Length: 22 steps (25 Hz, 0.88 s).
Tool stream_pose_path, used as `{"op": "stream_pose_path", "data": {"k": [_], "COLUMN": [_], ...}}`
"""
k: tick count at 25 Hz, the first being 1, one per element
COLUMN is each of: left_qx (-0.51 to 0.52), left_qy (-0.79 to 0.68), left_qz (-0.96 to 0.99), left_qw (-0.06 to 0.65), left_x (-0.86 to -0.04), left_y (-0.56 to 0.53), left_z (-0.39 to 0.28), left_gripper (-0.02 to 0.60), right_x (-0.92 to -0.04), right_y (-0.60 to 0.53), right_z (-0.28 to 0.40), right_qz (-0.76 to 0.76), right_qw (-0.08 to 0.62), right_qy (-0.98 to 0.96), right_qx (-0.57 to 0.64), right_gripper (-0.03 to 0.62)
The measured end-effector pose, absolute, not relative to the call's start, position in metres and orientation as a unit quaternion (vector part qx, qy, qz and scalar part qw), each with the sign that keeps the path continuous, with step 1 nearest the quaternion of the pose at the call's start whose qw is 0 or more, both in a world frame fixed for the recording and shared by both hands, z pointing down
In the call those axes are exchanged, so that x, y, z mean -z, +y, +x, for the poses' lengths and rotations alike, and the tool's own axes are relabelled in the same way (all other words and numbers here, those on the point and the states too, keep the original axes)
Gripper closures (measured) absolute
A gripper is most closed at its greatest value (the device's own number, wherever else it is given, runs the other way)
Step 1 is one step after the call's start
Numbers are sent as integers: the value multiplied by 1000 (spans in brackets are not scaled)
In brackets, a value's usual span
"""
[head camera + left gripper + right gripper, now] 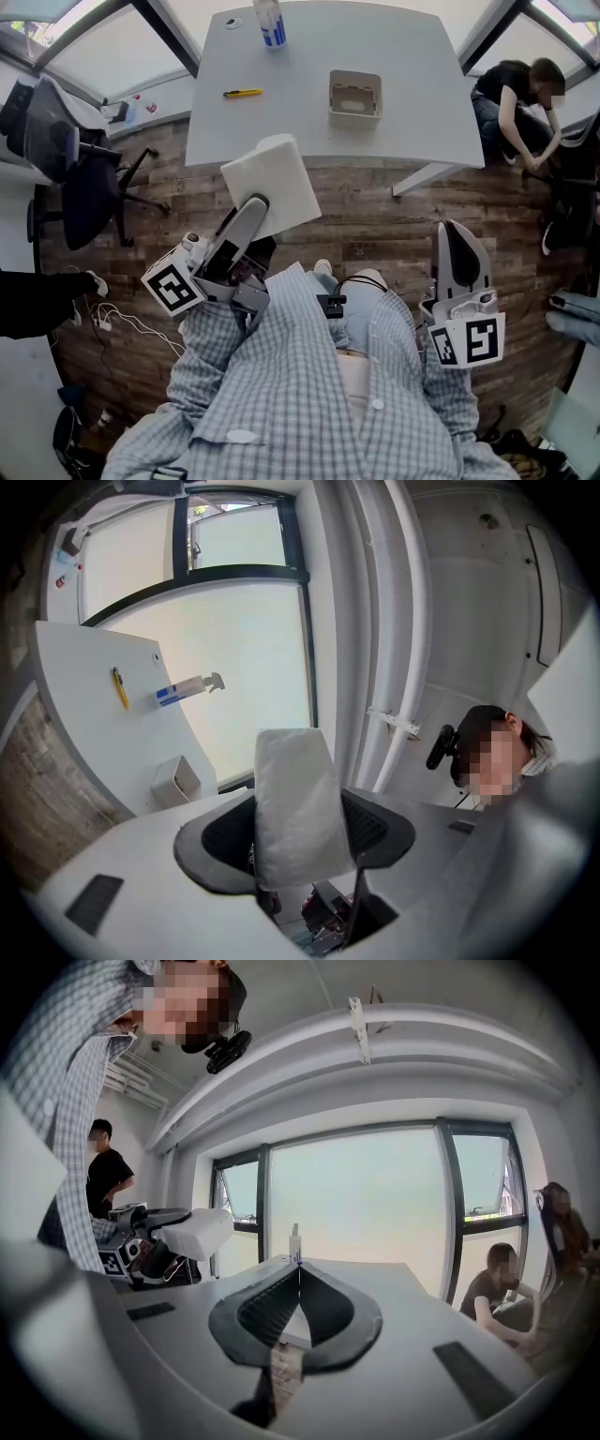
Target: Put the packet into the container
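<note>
The left gripper pinches the white packet at the near edge of the pale grey table, and the open container sits on the tabletop at 1 o'clock from the packet. The right gripper, over the wood-plank floor, has its jaws pressed together on nothing. A yellow cutter lies at 9 o'clock from the container, and large windows stand behind the table.

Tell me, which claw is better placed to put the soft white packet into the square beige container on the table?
Left. The left claw grips the soft white packet, ready to carry it to the square beige container; the right claw is shut and empty.
</note>
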<state>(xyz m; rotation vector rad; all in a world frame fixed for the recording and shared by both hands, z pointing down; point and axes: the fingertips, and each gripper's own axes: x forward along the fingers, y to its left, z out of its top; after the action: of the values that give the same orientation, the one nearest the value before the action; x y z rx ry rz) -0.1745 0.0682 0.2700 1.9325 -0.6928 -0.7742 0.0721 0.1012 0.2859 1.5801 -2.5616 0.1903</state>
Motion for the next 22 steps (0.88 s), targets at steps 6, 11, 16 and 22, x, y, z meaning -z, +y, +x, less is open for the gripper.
{"op": "stream_pose_path", "data": {"k": [6, 11, 16, 22], "left_qx": [317, 315, 317, 322], "left_qy": [-279, -285, -305, -324], "left_qz": [779, 780, 783, 775], "left_qw": [463, 458, 440, 437], "left_x": [-280, -279, -276, -272], "left_y": [61, 55, 53, 27], "left_z": [-174, -171, -177, -170], "left_gripper": [322, 322, 322, 322], "right_x": [-292, -291, -289, -291], "right_y": [94, 77, 66, 34], "right_z": [75, 67, 56, 64], "right_qz": [529, 511, 485, 467], "right_qw": [64, 67, 63, 67], "right_qy": [-843, -854, -870, -880], "right_qx": [-69, -70, -60, -64], "right_gripper": [582, 582, 582, 582]}}
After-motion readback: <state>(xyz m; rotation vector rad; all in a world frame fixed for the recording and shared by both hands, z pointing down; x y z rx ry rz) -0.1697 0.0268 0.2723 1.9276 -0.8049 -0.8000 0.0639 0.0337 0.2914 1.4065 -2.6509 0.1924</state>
